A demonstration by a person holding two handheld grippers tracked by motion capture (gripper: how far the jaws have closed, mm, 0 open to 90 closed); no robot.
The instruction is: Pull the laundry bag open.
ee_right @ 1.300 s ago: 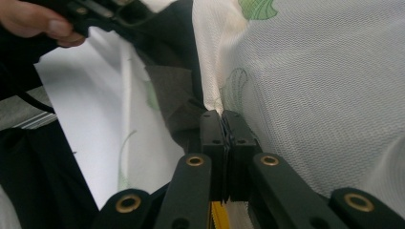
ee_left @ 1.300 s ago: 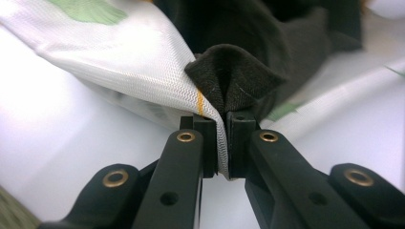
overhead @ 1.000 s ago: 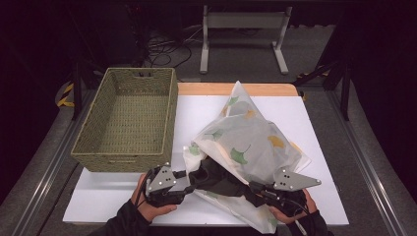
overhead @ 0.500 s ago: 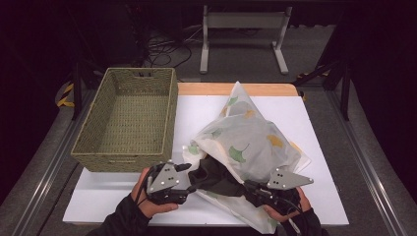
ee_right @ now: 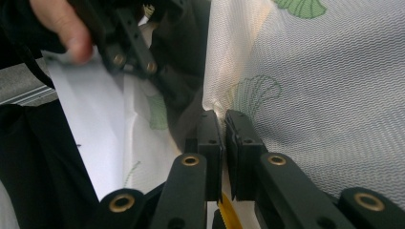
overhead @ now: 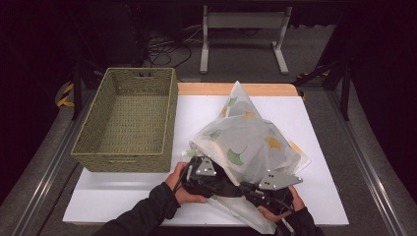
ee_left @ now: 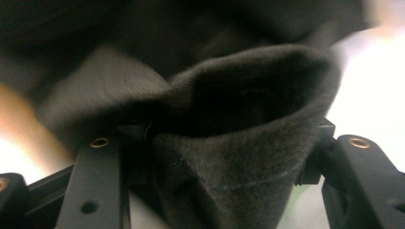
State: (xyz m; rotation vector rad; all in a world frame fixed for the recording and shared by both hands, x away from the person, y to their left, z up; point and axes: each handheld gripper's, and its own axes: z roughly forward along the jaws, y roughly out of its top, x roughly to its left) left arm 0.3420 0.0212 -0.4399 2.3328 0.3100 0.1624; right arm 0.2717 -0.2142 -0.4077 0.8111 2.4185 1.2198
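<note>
A white mesh bag (overhead: 251, 142) printed with green and yellow leaves lies on the white table (overhead: 123, 191). A dark garment (overhead: 221, 184) sits at the bag's near opening. My left gripper (overhead: 223, 186) is there, shut on a thick bunch of the dark garment (ee_left: 229, 157), which fills the space between its jaws (ee_left: 222, 138). My right gripper (overhead: 246, 187) is just to the right, its jaws (ee_right: 223, 117) shut on the bag's edge, with the mesh (ee_right: 325, 95) spreading to the right. The right gripper view also has the other hand (ee_right: 57, 24) and the left gripper (ee_right: 129, 47) by the dark garment (ee_right: 184, 57).
A woven wicker basket (overhead: 167, 113), with nothing in it, stands on the table's left half, close beside the bag. A wooden strip (overhead: 206, 88) edges the table's far side. A metal stand (overhead: 243, 34) and cables lie on the floor beyond.
My left gripper has moved right, carrying the dark garment further into the bag's opening. My right gripper has shifted slightly left and stayed on the bag's edge.
</note>
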